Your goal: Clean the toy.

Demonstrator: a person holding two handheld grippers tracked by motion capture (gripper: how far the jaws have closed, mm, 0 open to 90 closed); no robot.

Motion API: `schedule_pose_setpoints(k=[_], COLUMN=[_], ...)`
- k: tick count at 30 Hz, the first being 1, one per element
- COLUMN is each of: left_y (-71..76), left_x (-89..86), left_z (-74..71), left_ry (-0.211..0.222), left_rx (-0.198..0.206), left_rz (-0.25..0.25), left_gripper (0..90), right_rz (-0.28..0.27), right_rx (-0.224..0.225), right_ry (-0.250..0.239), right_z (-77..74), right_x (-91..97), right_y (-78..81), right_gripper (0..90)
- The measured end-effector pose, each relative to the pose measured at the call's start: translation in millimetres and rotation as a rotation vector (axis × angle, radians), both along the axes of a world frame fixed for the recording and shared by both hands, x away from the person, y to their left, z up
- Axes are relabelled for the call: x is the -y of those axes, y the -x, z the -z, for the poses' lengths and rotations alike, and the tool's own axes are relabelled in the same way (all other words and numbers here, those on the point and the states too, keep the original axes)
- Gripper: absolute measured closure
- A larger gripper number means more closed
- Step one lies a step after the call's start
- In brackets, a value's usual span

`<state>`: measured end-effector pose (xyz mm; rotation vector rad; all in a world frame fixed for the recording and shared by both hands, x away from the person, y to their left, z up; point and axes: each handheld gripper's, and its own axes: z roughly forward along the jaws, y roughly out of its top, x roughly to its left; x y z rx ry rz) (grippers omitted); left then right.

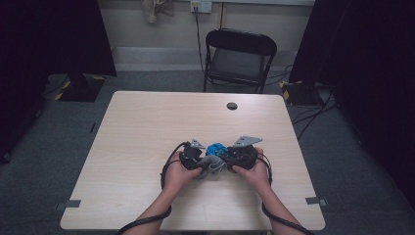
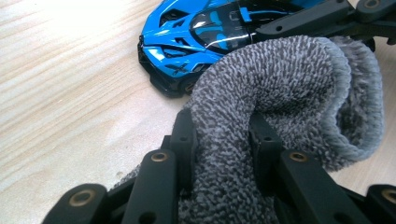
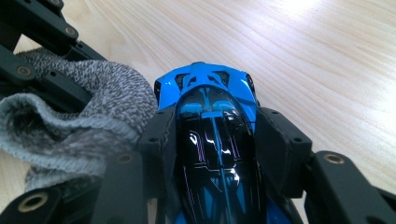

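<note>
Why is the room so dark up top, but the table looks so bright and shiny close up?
High view: dim and a bit soft, dark curtains at both sides, the table the brightest part. Left gripper view: glare whitens the wood at the top left; the grey sock is sharp. Right gripper view: white glints on the blue toy car, glare on the wood at the top right.

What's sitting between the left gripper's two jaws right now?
A fold of the grey sock is pinched between the left gripper jaws, as the left gripper view shows. The blue toy car lies just beyond it.
</note>
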<state>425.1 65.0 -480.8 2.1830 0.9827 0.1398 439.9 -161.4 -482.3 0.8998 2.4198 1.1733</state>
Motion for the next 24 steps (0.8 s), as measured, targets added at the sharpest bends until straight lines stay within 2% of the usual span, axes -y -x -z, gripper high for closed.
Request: schedule_pose_setpoints(k=[9, 24], left_y=[-4.5, -10.9], left_x=[-8.5, -16.1], left_z=[-1.4, -1.5], left_ry=[-0.016, -0.012], left_rx=[0.000, -0.003], left_rz=[-0.028, -0.068], left_gripper=[68.8, 69.0], right_rz=[0.003, 0.001], right_rx=[0.002, 0.007], right_ry=[-0.004, -0.005], right_z=[0.4, 0.9], right_x=[0.0, 0.1], right_y=[0.5, 0.6], right_gripper=[50.0, 50.0])
